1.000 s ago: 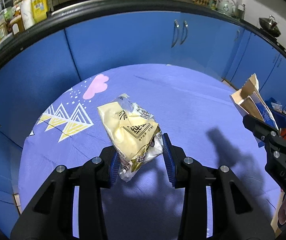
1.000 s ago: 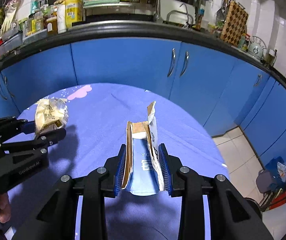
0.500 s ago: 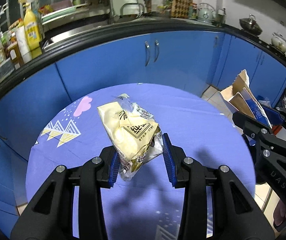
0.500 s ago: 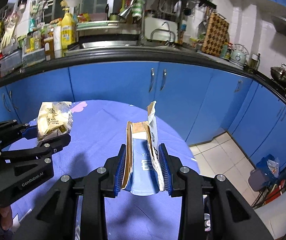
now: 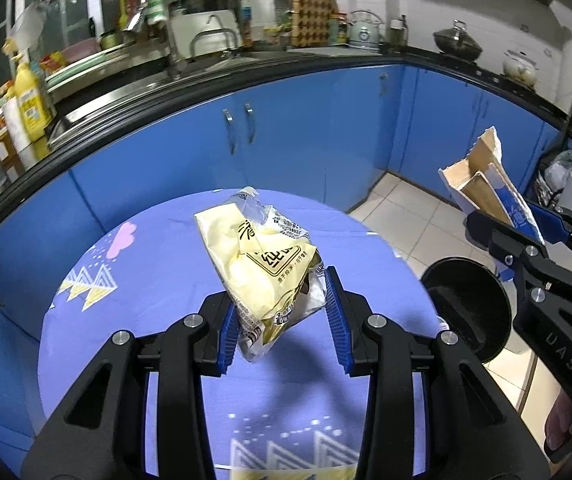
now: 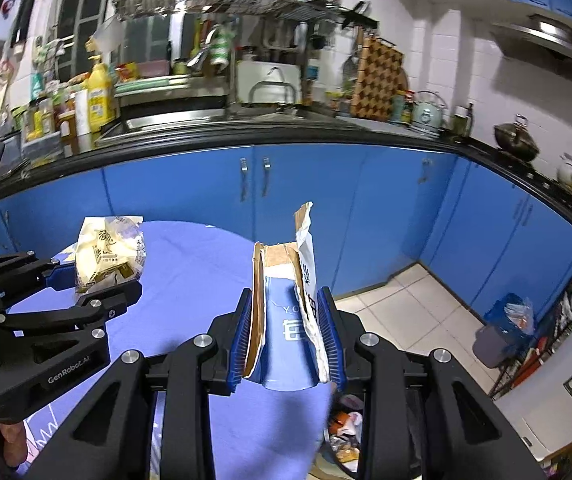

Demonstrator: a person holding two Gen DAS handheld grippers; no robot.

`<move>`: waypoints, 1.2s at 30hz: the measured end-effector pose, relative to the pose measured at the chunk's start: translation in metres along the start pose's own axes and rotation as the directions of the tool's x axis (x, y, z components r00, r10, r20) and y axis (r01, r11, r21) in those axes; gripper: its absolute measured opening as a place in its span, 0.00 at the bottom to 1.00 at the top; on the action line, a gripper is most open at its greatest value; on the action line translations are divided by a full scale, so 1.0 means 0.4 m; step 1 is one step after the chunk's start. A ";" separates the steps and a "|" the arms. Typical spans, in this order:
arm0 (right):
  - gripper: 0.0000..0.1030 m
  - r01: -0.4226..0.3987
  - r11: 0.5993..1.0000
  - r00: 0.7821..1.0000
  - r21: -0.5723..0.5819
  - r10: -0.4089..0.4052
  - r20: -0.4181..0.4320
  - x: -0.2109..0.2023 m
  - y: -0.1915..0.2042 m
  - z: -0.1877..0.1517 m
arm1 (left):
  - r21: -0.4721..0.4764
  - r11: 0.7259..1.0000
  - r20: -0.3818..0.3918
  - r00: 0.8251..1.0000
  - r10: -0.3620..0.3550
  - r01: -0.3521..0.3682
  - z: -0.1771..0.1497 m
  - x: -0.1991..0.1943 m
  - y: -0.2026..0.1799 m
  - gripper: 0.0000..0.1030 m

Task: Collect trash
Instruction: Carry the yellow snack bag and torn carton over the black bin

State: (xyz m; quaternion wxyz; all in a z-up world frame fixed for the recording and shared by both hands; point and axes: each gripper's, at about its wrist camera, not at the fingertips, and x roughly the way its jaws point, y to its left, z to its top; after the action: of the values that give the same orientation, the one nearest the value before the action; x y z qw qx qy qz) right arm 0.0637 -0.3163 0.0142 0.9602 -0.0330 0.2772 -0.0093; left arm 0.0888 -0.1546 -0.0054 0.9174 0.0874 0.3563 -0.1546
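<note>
Now left tool (image 5: 282, 316) clamps wrapper (image 5: 262, 268) above desk (image 5: 158, 280); right tool (image 6: 286, 340) clamps torn carton (image 6: 286, 300). Carry both over bin (image 5: 465, 312), release only when centred.

Dim indoor light from above; soft shadow on the purple tablecloth (image 5: 166, 280). Strong fisheye bending, black corners. Far counter slightly motion-blurred; near parts sharp.

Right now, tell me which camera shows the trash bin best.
The left wrist view. There the trash bin shows its whole round black opening on the floor beside the table. The right wrist view catches only a sliver of the bin, with litter inside, below the torn carton in the right claw.
</note>
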 end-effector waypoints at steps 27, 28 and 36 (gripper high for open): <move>0.33 0.178 0.974 0.984 0.139 -0.178 -0.015 -0.010 -0.352 -0.069 | 0.175 0.979 -0.042 0.994 -0.098 0.104 0.097 0.110 -0.358 0.39; 0.33 0.178 0.974 0.984 0.142 -0.178 -0.016 -0.007 -0.360 -0.070 | 0.177 0.979 -0.044 0.994 -0.100 0.106 0.100 0.113 -0.364 0.39; 0.34 0.170 0.970 0.985 0.176 -0.170 -0.017 0.016 -0.410 -0.069 | 0.199 0.974 -0.060 0.993 -0.101 0.111 0.111 0.141 -0.414 0.39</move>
State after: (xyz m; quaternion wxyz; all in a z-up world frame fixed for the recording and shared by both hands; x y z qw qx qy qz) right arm 0.0545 -0.4816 -0.0012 0.9548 0.0285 0.2722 -0.1161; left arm 0.0987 -0.3341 -0.0197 0.8852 0.1646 0.3654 -0.2363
